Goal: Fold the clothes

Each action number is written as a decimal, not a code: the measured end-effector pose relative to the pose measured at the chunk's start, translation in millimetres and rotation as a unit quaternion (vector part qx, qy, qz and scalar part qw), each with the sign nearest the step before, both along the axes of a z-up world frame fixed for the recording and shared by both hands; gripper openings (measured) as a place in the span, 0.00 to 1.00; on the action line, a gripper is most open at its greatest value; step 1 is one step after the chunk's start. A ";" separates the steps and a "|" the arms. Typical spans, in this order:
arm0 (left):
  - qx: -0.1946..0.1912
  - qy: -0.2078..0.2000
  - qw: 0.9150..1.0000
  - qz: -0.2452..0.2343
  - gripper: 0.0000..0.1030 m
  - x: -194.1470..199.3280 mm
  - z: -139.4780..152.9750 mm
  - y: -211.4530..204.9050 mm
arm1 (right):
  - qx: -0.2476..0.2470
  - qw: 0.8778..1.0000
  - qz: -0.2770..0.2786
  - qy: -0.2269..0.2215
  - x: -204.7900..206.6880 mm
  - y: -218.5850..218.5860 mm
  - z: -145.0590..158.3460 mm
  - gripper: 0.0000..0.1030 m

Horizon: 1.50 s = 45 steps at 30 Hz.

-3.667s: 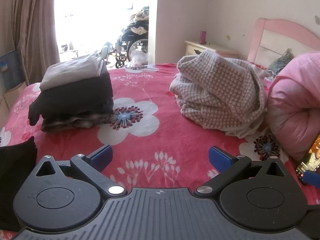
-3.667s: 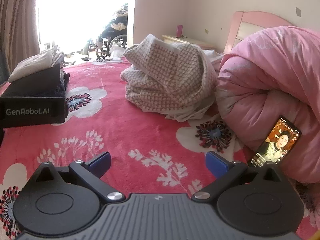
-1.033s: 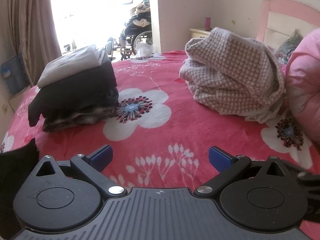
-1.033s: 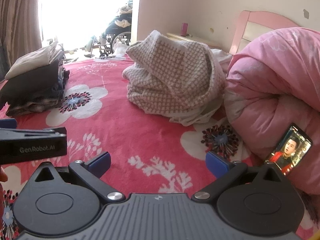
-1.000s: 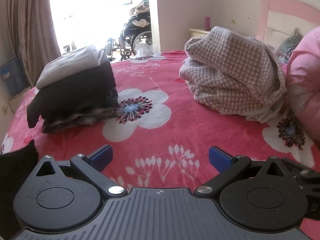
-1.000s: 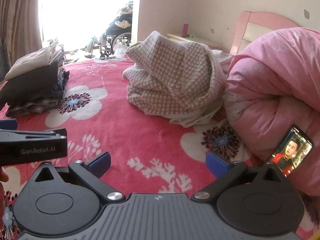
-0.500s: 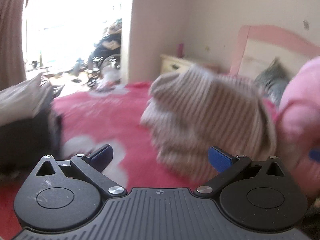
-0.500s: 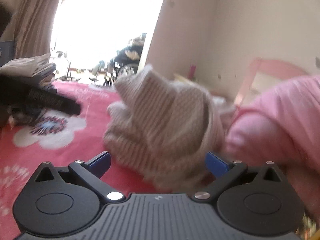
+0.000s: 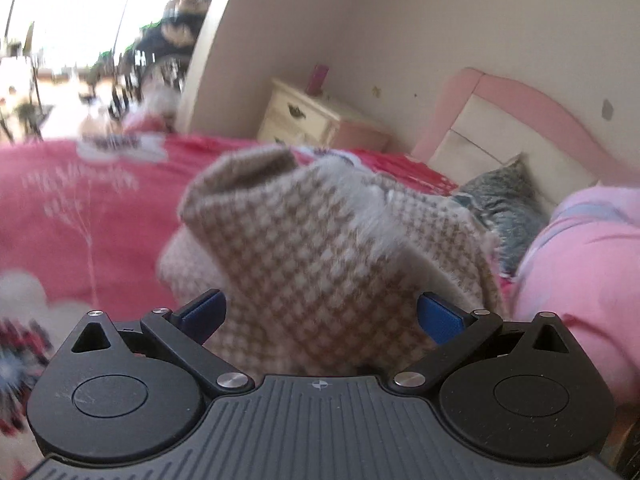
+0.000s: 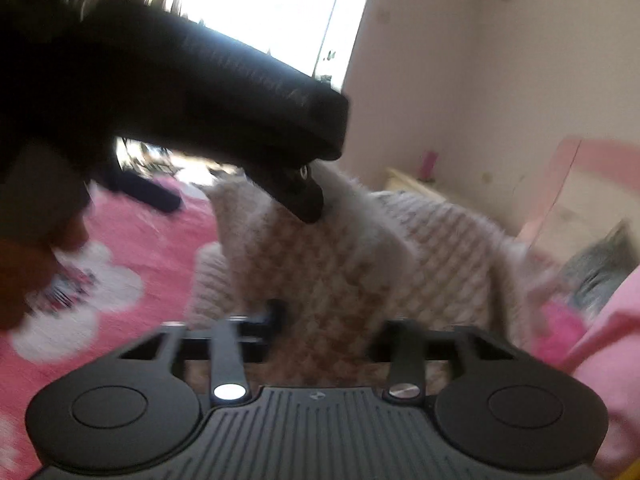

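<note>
Right gripper (image 10: 324,336): fingers closing, checked garment (image 10: 332,280) between them; whether the pads press yet, cannot tell. Left gripper (image 9: 320,314): blue fingers (image 9: 202,312) spread wide, the same garment (image 9: 320,264) between them, ungripped. Garment: crumpled heap on red floral bed (image 9: 80,208), pink quilt (image 9: 580,272) right, nightstand (image 9: 308,118) far.

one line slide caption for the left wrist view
Open left gripper straddles a crumpled beige-and-white checked knit garment on a red floral bedspread.
</note>
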<state>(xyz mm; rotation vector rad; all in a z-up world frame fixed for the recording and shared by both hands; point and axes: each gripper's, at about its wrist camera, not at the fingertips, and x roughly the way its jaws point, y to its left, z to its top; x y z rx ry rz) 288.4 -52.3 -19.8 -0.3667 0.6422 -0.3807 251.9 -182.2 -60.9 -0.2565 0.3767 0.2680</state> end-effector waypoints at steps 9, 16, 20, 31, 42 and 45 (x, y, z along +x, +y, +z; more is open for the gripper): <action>-0.026 0.045 0.997 -0.053 0.68 -52.5 -18.4 37.5 | -0.040 0.987 0.150 0.035 -79.5 28.8 11.3 0.11; -0.011 0.050 0.994 -0.095 0.54 -123.5 -12.5 74.9 | -0.036 0.977 0.209 0.038 -164.0 46.5 25.1 0.11; -0.017 0.063 0.992 -0.109 0.49 -173.3 -15.5 104.8 | -0.022 0.968 0.246 0.048 -224.7 52.7 31.1 0.11; 0.024 0.191 0.975 -0.113 0.51 -301.5 -65.3 159.1 | -0.077 0.921 0.360 0.130 -373.8 101.9 -27.3 0.12; 0.047 0.146 0.986 -0.065 0.70 -307.1 -52.8 165.5 | -0.038 0.914 0.331 0.231 -394.7 82.4 -17.0 0.52; 0.043 0.102 0.993 -0.040 0.71 -313.3 -39.1 173.7 | 0.023 0.930 0.269 0.248 -373.2 47.5 1.3 0.52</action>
